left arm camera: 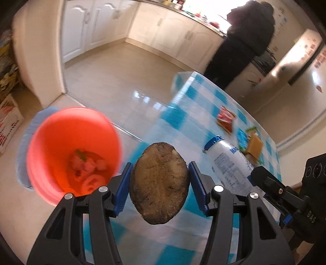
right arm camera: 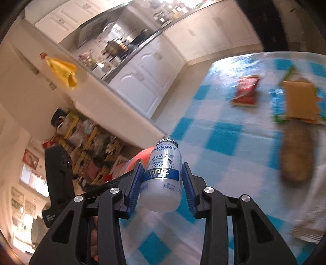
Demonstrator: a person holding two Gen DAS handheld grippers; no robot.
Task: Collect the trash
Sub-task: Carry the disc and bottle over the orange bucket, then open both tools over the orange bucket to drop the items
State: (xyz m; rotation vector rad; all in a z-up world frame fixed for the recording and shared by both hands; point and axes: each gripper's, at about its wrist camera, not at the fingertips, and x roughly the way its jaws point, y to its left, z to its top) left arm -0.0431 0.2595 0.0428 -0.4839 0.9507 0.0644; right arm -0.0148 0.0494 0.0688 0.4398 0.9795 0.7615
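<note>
Glossy beige floor tiles [left arm camera: 114,67], window glare bouncing off them. White cabinets [left arm camera: 97,26] wrapping kitchen corner under dark counter [right arm camera: 142,46]. Cream pillar [left arm camera: 38,57] at left. Blue-and-white checked tablecloth [right arm camera: 224,134] over table. Person in dark clothes [left arm camera: 244,40] standing at bright counter. Yellow cloth [right arm camera: 63,70] hanging on wall. Cluttered shelves [right arm camera: 89,146] beyond.

light: bright daylight, blown-out window above counter [left arm camera: 203,12] | glare: white patches on floor tiles [left arm camera: 142,97] | blur: motion smear on orange bucket [left arm camera: 73,150], checked tablecloth [right arm camera: 214,132], red packet [right arm camera: 246,91] | sharp: held items | edges: fisheye bending, dark vignette
</note>
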